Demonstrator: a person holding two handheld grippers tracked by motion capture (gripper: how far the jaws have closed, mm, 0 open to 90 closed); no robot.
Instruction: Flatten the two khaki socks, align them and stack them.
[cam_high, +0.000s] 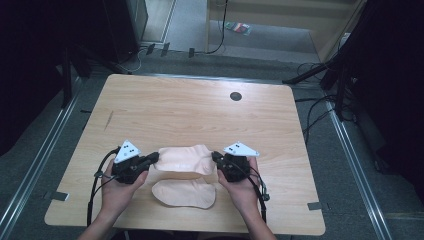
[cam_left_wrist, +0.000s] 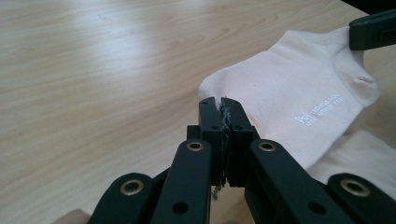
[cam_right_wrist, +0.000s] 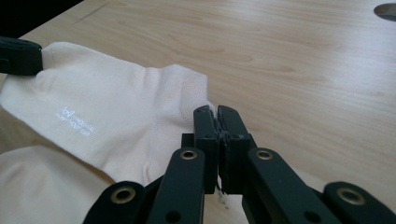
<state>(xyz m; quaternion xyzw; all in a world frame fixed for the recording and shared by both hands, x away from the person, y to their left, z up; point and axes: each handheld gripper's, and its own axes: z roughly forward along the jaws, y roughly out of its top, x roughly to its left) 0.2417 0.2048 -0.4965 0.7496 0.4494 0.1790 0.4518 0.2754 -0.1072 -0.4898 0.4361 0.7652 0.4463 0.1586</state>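
Here the left hand-held gripper has its jaws pressed together on one end of a cream sock; in the left gripper view the pads meet with only a thin edge of the fabric pinched between them. The sock stretches away from that gripper toward the other one, spread almost flat and held taut between the two, with small white lettering printed near its middle. Just below the held sock, on the person's side of both grippers, a second cream sock lies flat on the counter, and its upper edge runs close under the first. At the far end of the held sock, the right hand-held gripper is likewise clamped narrow on the fabric; in the right gripper view its jaws close on the sock's edge, beside a ribbed seam, while the other gripper's black tip bites the opposite corner at the upper left. Each gripper rests in an upturned hand, with a grey three-cornered plate on top and a cable that trails back toward the person. Beyond the right gripper, well apart from it, a small dark round hole sits in the counter near its far edge.
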